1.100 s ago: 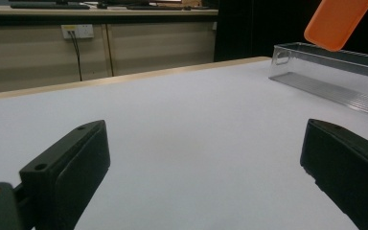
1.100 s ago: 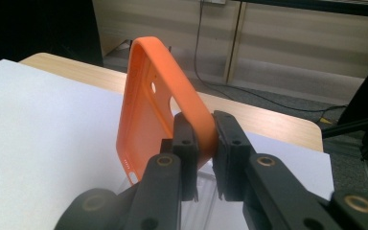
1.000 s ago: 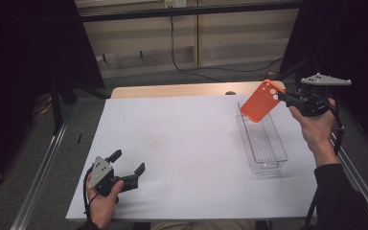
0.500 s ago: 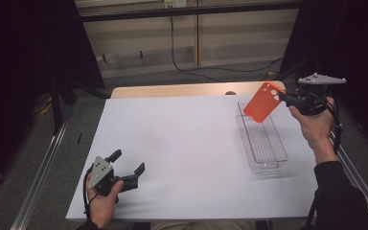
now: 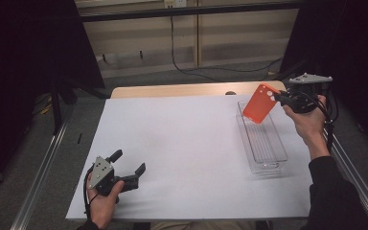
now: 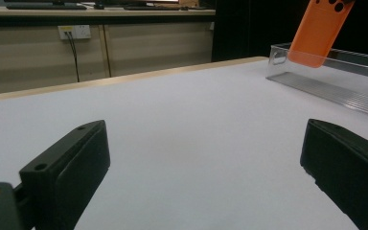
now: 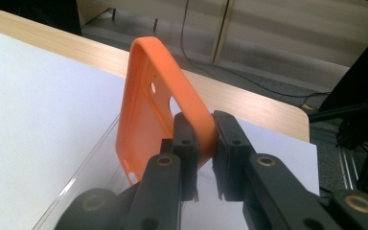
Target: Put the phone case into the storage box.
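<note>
The right gripper [image 5: 279, 98] has its jaws clamped on the rim of an orange phone case [image 5: 259, 104], which hangs tilted above the far end of the clear plastic tray [image 5: 267, 155] by the table's right edge. To set it down well, I would lower the case's free end between the tray's long walls, then lay it flat before letting go. The left gripper [image 5: 127, 165] rests near the front left corner, jaws apart and empty. The white table [image 5: 187, 143] stands in a dim room with pale wall panels [image 5: 220, 33] behind.
</note>
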`<state>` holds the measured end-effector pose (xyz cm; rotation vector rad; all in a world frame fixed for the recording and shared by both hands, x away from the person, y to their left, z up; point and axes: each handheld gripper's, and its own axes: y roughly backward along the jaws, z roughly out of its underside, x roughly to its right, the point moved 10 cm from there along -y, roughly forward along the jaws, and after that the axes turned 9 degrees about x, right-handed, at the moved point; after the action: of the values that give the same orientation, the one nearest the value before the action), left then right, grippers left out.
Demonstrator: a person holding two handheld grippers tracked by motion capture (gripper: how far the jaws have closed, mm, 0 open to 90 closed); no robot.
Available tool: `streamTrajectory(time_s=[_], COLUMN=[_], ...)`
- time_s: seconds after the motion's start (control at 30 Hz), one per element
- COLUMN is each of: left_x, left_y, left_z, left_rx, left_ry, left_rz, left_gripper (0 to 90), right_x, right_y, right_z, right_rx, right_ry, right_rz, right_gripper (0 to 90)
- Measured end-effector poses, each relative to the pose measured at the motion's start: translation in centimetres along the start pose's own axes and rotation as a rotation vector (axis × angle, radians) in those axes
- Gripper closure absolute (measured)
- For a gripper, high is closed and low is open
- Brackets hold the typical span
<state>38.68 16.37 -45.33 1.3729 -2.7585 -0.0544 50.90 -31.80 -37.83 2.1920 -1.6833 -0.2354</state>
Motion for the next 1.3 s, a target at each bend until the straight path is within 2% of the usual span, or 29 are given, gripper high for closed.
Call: streamTrajectory(time_s=[0.73,1.3], left_x=[0.2,0.2], left_y=[0.0,0.0], left_z=[0.0,0.0], left_rx=[-0.005,-0.007], left_ry=[-0.011,-0.009], left_rz=[0.008,0.007], left_gripper=[3.0,3.0], right_x=[-0.3,0.1], right_y=[-3.3,-4.4], right_z=[0.9,1.3], right_rx=[-0.058,-0.076], right_ry=[0.054,0.062], right_rz=[0.023,0.041], right_gripper=[80.7,80.7])
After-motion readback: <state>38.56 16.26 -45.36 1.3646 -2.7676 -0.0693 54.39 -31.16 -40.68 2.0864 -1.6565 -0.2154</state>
